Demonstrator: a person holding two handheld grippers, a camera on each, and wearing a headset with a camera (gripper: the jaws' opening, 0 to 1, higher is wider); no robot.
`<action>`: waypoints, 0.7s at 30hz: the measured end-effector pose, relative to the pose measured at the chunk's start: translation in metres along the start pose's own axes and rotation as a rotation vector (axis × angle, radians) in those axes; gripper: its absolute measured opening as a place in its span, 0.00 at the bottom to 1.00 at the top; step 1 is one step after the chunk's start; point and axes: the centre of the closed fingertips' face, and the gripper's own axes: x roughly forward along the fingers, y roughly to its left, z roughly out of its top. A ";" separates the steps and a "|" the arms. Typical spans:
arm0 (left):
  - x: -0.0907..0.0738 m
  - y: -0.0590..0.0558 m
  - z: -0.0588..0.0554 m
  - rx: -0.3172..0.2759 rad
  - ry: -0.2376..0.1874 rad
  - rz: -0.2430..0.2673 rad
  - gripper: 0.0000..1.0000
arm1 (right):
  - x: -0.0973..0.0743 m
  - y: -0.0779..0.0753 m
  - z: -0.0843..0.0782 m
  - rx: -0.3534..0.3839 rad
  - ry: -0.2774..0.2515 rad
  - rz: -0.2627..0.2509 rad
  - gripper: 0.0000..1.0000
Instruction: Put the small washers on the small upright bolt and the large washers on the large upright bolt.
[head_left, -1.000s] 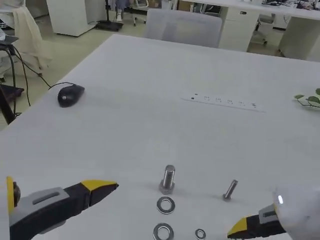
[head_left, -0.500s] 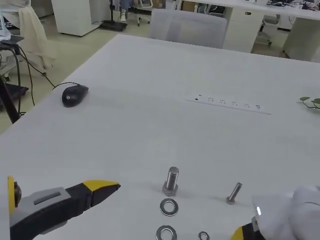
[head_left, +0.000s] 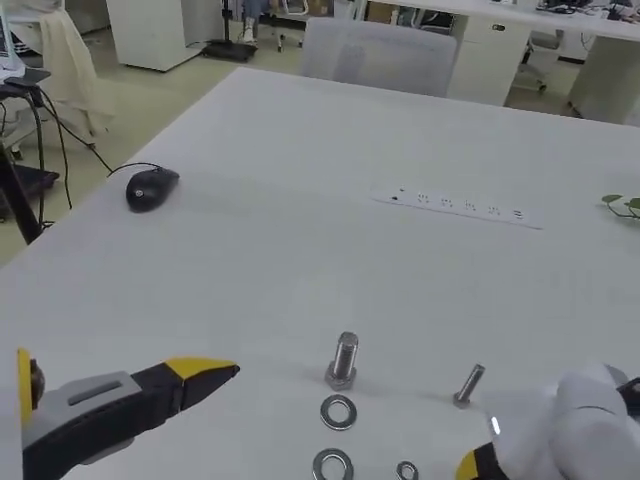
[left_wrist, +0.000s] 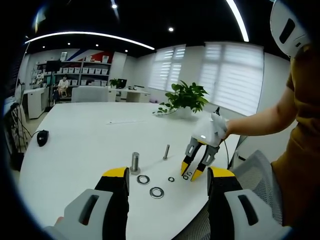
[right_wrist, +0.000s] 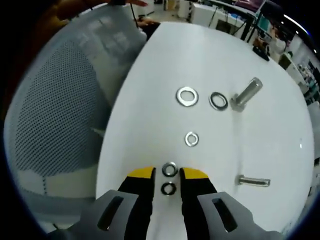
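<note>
1. The right gripper sits low over the near edge of the table. Its jaws are a narrow gap apart and straddle the gripped-side small washer. I judge the narrow setting suits so thin a ring. Whether the pads already touch the washer I cannot tell.
2. A second small washer lies at 12 o'clock of the first, right at the jaw tips. It is close enough to be nudged when the jaws close.
3. The left gripper has its jaws spread wide and carries nothing. In the head view it hangs at 8 o'clock of the large bolt, well apart from it. I take this as waiting clear of the work.
4. The large bolt stands on its hex head with the thread upward. The small bolt stands at its 3 o'clock. Neither shank carries a washer, so no washer is on its bolt yet.
5. Two large washers lie flat at 6 o'clock of the large bolt: the nearer large washer just beside its head, the farther large washer beyond that.
6. A third small washer lies at 7 o'clock of the small bolt in the head view.
7. All the washers are bright, thin steel rings lying flat on the smooth white top. They will likely be slippery to pinch.
</note>
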 end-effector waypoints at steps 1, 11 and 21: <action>0.000 0.000 -0.001 0.003 0.004 0.000 0.63 | 0.000 0.000 0.000 -0.001 0.000 -0.002 0.21; 0.002 0.000 0.000 0.012 0.014 -0.006 0.63 | 0.000 -0.004 -0.001 -0.010 0.002 -0.015 0.15; 0.005 -0.001 -0.003 0.013 0.026 -0.010 0.63 | -0.001 -0.003 0.001 -0.041 0.018 -0.025 0.13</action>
